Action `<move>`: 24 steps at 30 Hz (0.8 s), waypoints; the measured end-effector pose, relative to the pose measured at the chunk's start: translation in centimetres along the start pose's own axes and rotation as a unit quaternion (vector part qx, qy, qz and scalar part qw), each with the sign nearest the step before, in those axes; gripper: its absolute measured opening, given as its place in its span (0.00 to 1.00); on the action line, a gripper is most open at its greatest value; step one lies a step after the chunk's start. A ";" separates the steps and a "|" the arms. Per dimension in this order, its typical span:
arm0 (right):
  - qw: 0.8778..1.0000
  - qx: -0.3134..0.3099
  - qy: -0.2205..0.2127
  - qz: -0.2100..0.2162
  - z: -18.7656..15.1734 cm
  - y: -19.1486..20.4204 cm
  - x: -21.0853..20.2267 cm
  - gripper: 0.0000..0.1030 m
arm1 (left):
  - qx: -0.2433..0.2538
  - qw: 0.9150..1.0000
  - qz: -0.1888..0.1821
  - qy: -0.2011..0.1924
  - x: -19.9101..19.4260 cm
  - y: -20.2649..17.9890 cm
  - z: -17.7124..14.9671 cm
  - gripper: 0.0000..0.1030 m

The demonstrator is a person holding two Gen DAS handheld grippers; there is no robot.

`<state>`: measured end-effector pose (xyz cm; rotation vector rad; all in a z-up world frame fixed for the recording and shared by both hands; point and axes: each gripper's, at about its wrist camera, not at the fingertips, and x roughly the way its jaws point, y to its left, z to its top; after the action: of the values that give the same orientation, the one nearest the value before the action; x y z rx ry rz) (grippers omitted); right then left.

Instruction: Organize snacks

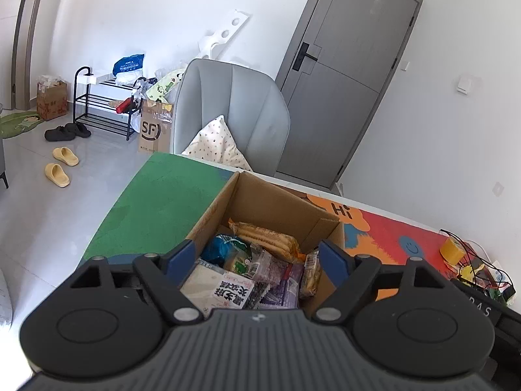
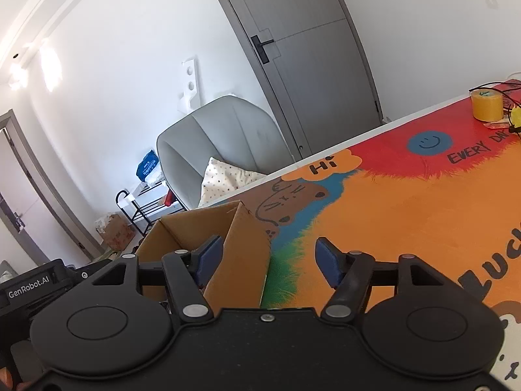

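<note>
Snacks (image 1: pixel 257 260) lay heaped inside an open cardboard box (image 1: pixel 270 202) that stood on the table's bright mat (image 2: pixel 407 215), at the spot where its green patch met the orange and red print. Behind the table stood a grey armchair (image 1: pixel 234 110) with a spotted cushion (image 1: pixel 216 143) on its seat, and a grey door (image 1: pixel 345 75) beyond it. Both grippers were next in size. The left gripper (image 1: pixel 259 260) hung over the box with its blue-padded fingers (image 1: pixel 180 257) spread wide and nothing between them, the packets lying loose below. The right gripper (image 2: pixel 268 260) sat just beside the box, one finger in front of the box's side wall and the other over the orange mat, also spread apart and empty. Among the snacks, a long orange-wrapped packet of biscuits (image 1: pixel 263 236) lay at the back, a white packet with black lettering (image 1: pixel 221 288) at the front, a purple one (image 1: pixel 283 280) next to it. Far off on the mat's red corner stood a roll of yellow tape (image 2: pixel 487 106).
</note>
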<state>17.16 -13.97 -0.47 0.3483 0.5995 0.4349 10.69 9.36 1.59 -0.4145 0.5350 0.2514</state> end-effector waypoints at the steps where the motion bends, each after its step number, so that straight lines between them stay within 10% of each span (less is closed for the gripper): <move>1: 1.000 0.000 0.001 0.000 0.0 -0.2 -0.3 0.65 | -0.001 1.000 0.001 0.002 -0.1 -0.1 -0.1 0.82; 12: 1.000 -0.005 -0.011 -0.007 0.5 -2.6 -4.9 1.00 | 0.030 1.000 -0.002 0.003 -2.1 -2.1 -1.4 0.93; 24: 0.998 -0.059 -0.015 -0.035 1.5 -2.3 -10.2 1.00 | 0.113 0.994 -0.013 0.001 -5.8 -3.8 -1.7 0.99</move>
<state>11.17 -21.19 4.38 0.2195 0.5531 0.3966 6.36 4.50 4.58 -0.2026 0.5536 0.1626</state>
